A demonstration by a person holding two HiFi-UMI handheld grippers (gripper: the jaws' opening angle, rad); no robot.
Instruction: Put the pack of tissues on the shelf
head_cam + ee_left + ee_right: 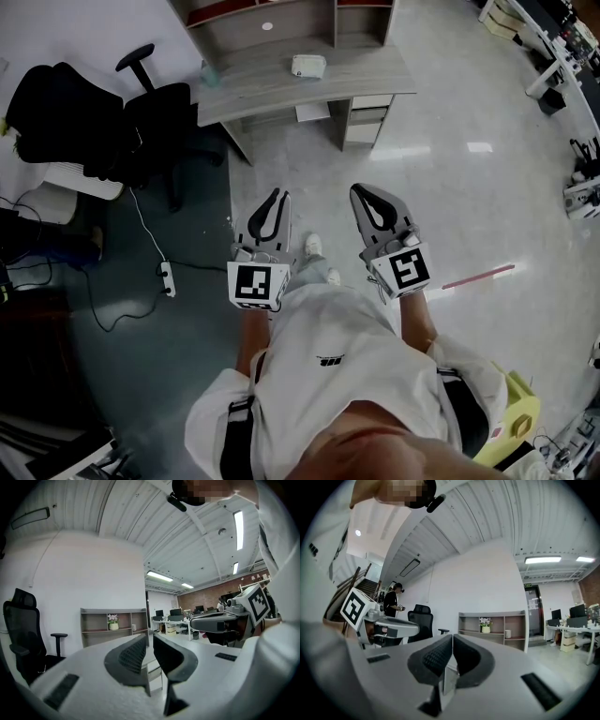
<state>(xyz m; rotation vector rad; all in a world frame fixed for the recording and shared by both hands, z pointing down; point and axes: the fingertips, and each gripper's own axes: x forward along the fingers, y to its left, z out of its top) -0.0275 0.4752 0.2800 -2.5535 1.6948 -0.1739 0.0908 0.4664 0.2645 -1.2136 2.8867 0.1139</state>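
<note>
The pack of tissues (308, 66), pale and squarish, lies on the grey desk (375, 77) far ahead of me. The wooden shelf (281, 17) stands at the back of that desk; it also shows as the shelf (112, 620) and the shelf (492, 623), with a flower pot (486, 628) on it. My left gripper (276, 197) and right gripper (364, 191) are held side by side at waist height over the floor, well short of the desk. Both are shut on nothing: the left gripper (149, 637) keeps a thin slit, and the right gripper (453, 637) has its pads touching. The jaws hide the pack in both gripper views.
A black office chair (141, 112) stands left of the desk, and drawers (366, 117) sit under its right end. A power strip (167, 277) with cables lies on the floor at left. Another person (391, 603) stands far off beside a second chair.
</note>
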